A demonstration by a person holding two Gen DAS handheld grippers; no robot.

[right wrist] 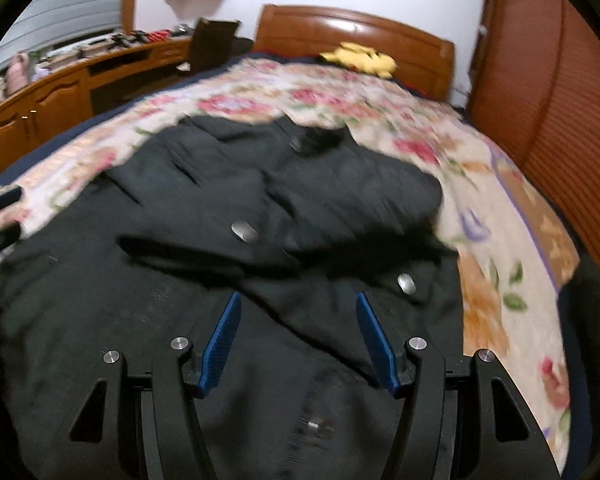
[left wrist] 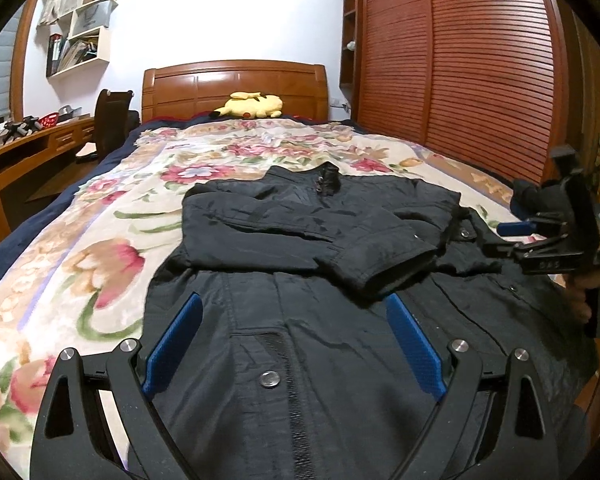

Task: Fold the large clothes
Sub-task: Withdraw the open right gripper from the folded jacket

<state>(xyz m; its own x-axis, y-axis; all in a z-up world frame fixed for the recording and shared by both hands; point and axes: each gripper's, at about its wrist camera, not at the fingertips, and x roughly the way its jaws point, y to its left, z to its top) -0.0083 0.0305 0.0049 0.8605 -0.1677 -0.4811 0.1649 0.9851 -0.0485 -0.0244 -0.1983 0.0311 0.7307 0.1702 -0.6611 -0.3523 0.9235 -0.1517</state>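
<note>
Your left gripper (left wrist: 296,344) sits nearest the lens, its blue pads (left wrist: 172,344) spread wide with nothing pinched between them; only the lower front of the black jacket (left wrist: 300,240) lies under the gap. A silver snap button (left wrist: 269,379) on that front shows just ahead of the fingers, beside the zipper line that runs toward you.

Ahead of this gripper the jacket lies flat on the floral blanket (left wrist: 100,240) covering the bed. One sleeve (left wrist: 380,256) is folded across the chest, its cuff ending just beyond your right-hand pad. The collar (left wrist: 328,176) points away from you, toward the wooden headboard (left wrist: 236,88), where a yellow plush toy (left wrist: 252,106) rests.

Off to the right of the left gripper you can see your right gripper (left wrist: 512,236) over the jacket's far edge, with your hand (left wrist: 588,292) on its handle.

From the right wrist view, your right gripper (right wrist: 298,336) also stands open, with its blue pads (right wrist: 220,344) apart and no cloth between them. It hangs over the jacket (right wrist: 180,240), which fills the area beneath and ahead of the fingers. This view is blurred, but two snap buttons (right wrist: 244,232) are visible ahead of the pads, and the blanket (right wrist: 500,240) shows to the right of the gripper. A louvred wooden wardrobe (left wrist: 460,60) stands further right, past the bed.
</note>
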